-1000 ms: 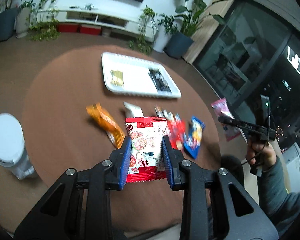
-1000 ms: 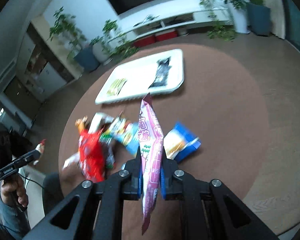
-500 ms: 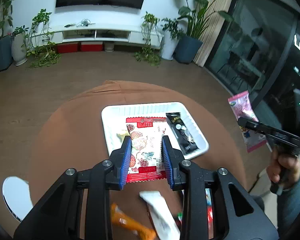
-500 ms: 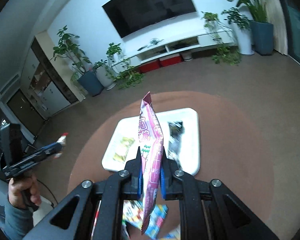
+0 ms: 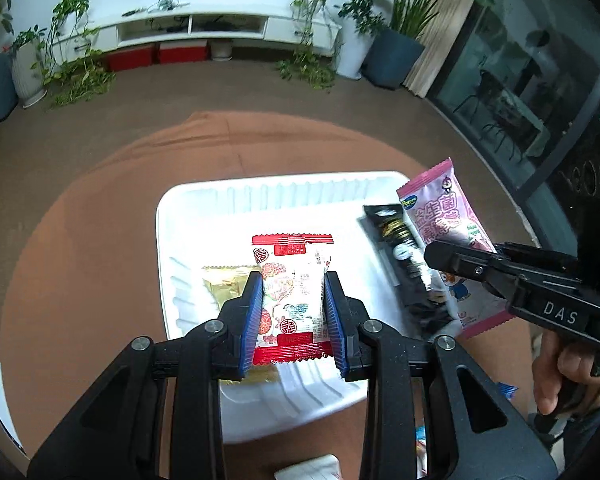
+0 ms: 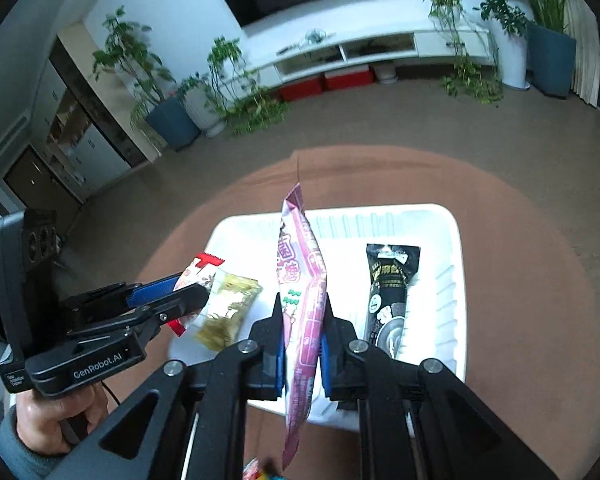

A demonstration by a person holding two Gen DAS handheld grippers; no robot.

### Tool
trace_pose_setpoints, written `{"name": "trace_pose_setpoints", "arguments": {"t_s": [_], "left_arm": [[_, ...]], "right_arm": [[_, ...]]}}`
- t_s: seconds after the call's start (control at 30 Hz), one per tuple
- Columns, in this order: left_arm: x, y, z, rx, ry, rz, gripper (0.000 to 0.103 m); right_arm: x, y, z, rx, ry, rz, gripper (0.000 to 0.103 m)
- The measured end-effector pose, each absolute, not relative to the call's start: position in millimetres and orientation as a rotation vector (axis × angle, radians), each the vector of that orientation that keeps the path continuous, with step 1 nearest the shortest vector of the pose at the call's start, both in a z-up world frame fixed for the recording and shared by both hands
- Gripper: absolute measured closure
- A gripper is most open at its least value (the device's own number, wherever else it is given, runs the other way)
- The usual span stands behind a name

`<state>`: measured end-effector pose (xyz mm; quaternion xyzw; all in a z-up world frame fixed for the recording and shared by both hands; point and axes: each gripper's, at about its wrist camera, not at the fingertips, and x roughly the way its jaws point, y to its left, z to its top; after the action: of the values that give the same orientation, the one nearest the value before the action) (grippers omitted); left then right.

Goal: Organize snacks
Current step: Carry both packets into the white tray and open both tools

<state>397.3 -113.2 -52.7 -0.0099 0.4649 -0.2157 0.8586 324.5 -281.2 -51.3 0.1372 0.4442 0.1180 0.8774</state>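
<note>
left gripper (image 5: 294,300): clamped on the red-and-white packet (image 5: 292,296), pads pressing its two long edges; packet upright between the jaws, long axis running along the fingers, away from the claw. directly beneath and ahead of the claw: the white tray (image 5: 180,216). gold wrapper (image 5: 224,280) lying in the tray just beside the left pad, partly under it. black packet (image 5: 400,256) lying in the tray off to the claw's right, long axis roughly along the pointing line.

right gripper (image 6: 302,320): closed tight on the pink packet (image 6: 304,276), gripped edge-on near its middle, one end rising ahead of the claw, the other hanging below the jaws. tray rim (image 6: 452,240) ahead and below; black packet just right of this claw, gold wrapper left of it.

governing relation, as judged: both held packets already above the tray floor, so the coming move is downward and then a release. free floor lies between gold wrapper and black packet. left claw nearer the gold wrapper, right claw nearer the black packet; the two claws close together, some risk of crowding the same gap.

differences between views: left wrist view shows the pink packet's printed face and the person's right hand (image 5: 560,376); right wrist view shows that packet only edge-on, but shows the red-and-white packet from the side in the left claw's jaws. height above the tray not determinable from either view.
</note>
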Motion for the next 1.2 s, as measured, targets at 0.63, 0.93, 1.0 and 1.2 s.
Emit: {"name": "trace_pose_setpoints", "arguments": {"t_s": [0.63, 0.93, 1.0, 1.2], "left_arm": [[415, -147, -117, 0.102, 1.025, -0.428, 0.073], [417, -148, -114, 0.097, 1.008, -0.411, 0.046], [413, -144, -109, 0.083, 1.001, -0.407, 0.043], [394, -131, -80, 0.057, 0.957, -0.413, 0.032]], "right_arm": [[357, -270, -116, 0.207, 1.068, 0.196, 0.087], [351, -270, -109, 0.188, 1.054, 0.200, 0.062], [348, -270, -103, 0.181, 1.043, 0.196, 0.056], [333, -276, -74, 0.186, 0.984, 0.192, 0.040]]}}
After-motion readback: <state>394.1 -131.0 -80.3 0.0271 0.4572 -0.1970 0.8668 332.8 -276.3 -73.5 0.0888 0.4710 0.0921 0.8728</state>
